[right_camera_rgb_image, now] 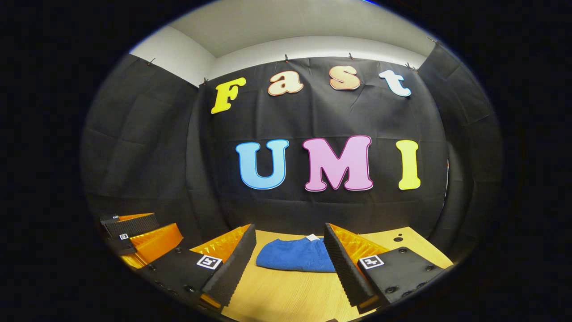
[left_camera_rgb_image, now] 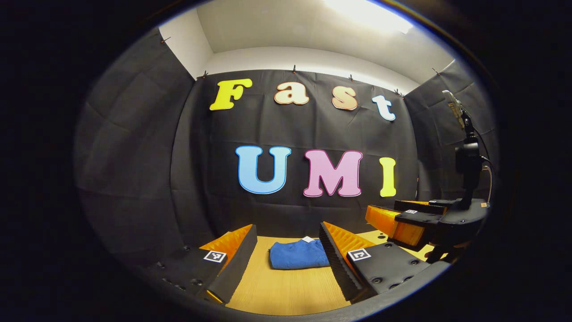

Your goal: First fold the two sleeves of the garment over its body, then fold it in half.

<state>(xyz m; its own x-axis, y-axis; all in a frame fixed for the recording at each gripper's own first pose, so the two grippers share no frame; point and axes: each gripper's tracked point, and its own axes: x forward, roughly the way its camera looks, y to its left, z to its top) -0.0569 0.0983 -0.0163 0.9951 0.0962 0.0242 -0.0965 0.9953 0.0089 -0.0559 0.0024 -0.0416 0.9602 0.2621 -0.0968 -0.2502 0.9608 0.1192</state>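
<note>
Garment [left_camera_rgb_image: 298, 254], blue and already folded into a compact block, lies flat on the wooden table [left_camera_rgb_image: 286, 290] near its far edge, close to the black cloth wall. Nearest to me in the left gripper view, my left gripper [left_camera_rgb_image: 286, 257] stands wide open, its fingers [left_camera_rgb_image: 237, 261] spread to either side and touching nothing; the garment shows in the gap between them, well beyond the tips. In the right gripper view my right gripper [right_camera_rgb_image: 288, 261] is likewise spread wide and empty, held above the table with the garment [right_camera_rgb_image: 295, 256] ahead of it. The folded block's long axis runs side to side, along the far edge, with a small white tag [right_camera_rgb_image: 313, 237] at its far side. Both grippers point level toward the wall, side by side; the right gripper [left_camera_rgb_image: 404, 223] shows at the right of the left gripper view, hovering over the table.
</note>
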